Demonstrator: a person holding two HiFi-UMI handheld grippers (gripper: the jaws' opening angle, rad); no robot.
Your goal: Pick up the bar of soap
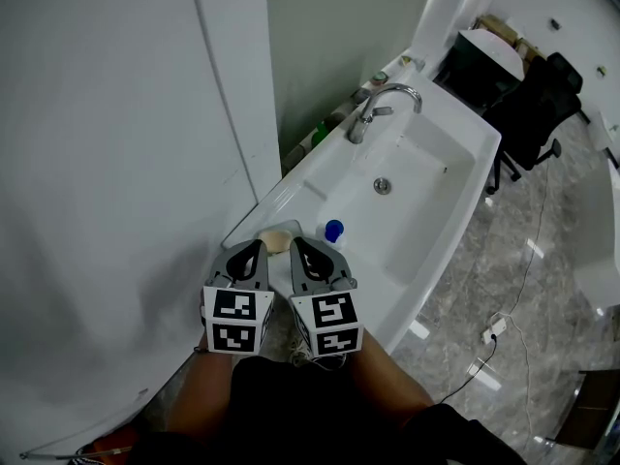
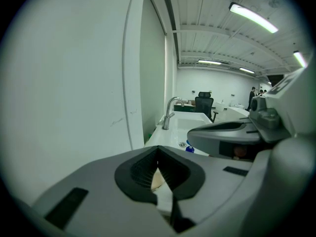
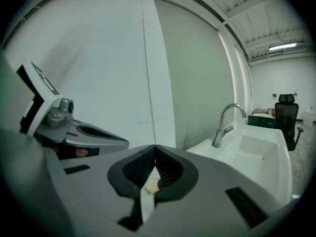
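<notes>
White sink (image 1: pixel 436 201) rim holds soap bar (image 1: pixel 274 239) beside blue-capped bottle (image 1: pixel 333 232).

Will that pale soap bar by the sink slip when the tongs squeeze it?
Probably a bit slippery: the pale beige soap bar looks smooth and rounded, and it sits at the corner of the white sink, so it may be wet. It looks solid, so it likely stays stiff. Being a low lump, it would sooner slide than roll.
</notes>
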